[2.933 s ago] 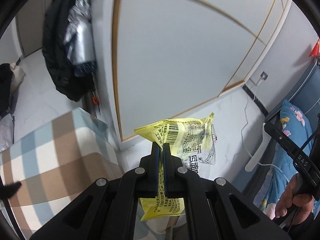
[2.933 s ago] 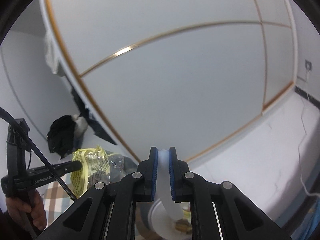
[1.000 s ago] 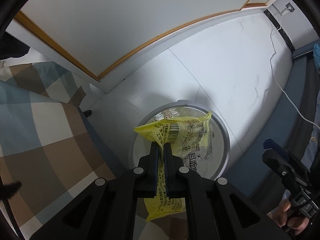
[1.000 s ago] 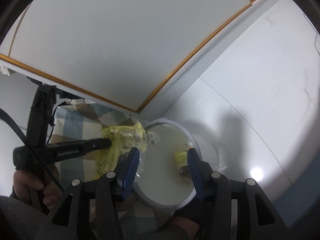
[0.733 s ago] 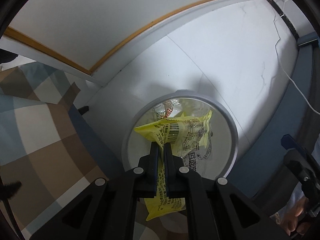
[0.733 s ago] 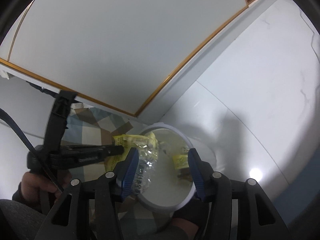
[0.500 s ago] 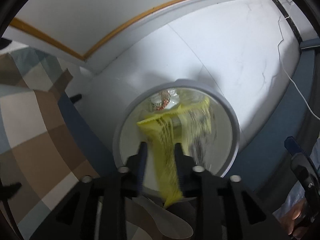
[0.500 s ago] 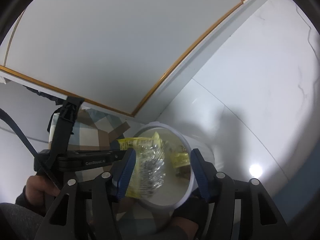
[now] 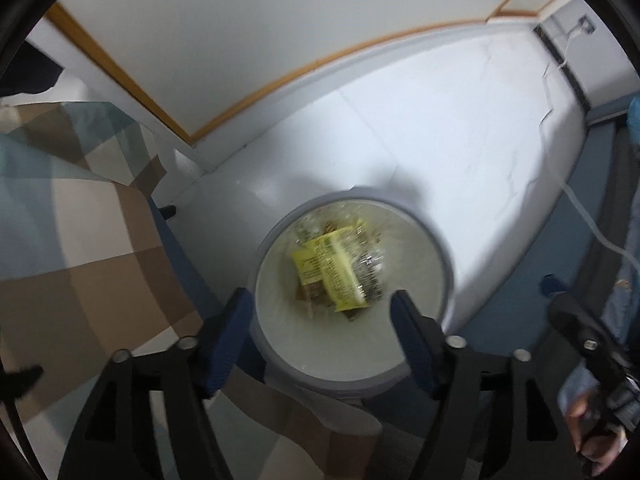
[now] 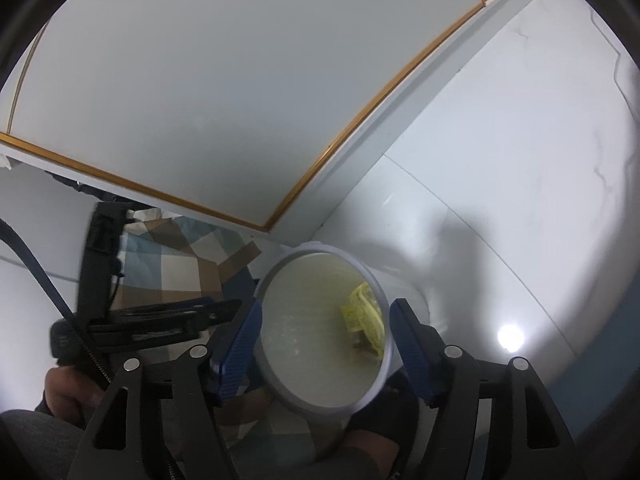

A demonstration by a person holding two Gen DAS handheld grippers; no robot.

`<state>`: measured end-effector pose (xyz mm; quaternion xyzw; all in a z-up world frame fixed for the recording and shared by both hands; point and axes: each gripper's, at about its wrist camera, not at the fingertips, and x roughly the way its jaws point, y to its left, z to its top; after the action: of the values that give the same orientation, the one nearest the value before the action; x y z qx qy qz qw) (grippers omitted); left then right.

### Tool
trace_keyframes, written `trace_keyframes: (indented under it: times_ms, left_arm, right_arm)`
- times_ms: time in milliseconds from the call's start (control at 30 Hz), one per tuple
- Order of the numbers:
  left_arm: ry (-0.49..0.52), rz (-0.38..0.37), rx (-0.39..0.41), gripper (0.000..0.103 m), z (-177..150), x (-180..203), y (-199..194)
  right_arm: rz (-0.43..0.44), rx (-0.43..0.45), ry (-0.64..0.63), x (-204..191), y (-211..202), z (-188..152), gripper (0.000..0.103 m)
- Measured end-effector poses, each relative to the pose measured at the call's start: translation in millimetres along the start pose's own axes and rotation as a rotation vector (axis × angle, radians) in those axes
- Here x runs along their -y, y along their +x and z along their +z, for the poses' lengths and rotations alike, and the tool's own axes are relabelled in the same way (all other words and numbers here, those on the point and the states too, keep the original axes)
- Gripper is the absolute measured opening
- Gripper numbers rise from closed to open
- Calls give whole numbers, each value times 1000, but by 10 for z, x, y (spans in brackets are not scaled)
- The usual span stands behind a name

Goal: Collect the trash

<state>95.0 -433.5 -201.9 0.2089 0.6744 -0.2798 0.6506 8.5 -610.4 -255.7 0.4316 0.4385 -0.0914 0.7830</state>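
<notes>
My left gripper [image 9: 322,312] points straight down over the trash bin [image 9: 442,252], and its jaws are opening with nothing between them; the 2 blue pads [image 9: 230,332] stand wide apart on either side of the bin's mouth. The yellow wrapper [image 9: 330,268] lies loose inside the bin, down at the bottom on top of other scraps (brownish bits and some clear crinkled plastic, too blurred to name). It touches neither pad.

My right gripper [image 10: 324,340] is tilted down toward the same bin [image 10: 376,384] from the other side. Its jaws are opening too, and they grasp nothing: the bin's round grey rim shows between the blue pads [image 10: 240,344], well below them. From this view the yellow wrapper [image 10: 362,320] sits against the bin's right inner wall.

The bin stands on the white floor [image 9: 460,128], close to the corner where a white panel with a wood-coloured edge [image 9: 260,32] meets it. Just beside the bin, on its left, is a checked cloth in brown, beige and pale blue [image 9: 72,220], with a dark blue edge under it. A white cable [image 9: 572,196] trails across the floor at the right. In the right wrist view my left gripper [image 10: 224,310] shows at the left edge of the bin, held in a hand [image 10: 68,394].
</notes>
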Motion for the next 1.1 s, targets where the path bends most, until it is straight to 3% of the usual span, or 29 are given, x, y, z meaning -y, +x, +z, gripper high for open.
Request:
trace_keyframes:
  times_ms: [233, 433, 700, 1100]
  left_arm:
    - [-13, 19, 161, 74, -127, -16, -527]
    - [-22, 56, 271, 74, -272, -11, -858]
    - [-26, 47, 326, 74, -425, -7, -1119]
    - [-66, 48, 360, 74, -621, -85, -1339]
  right_arm:
    - [11, 6, -1, -97, -160, 35, 71]
    - [-32, 2, -62, -328, -333, 61, 76]
    - [-72, 1, -126, -598, -626, 54, 86]
    - [-84, -21, -136, -740, -816, 26, 88]
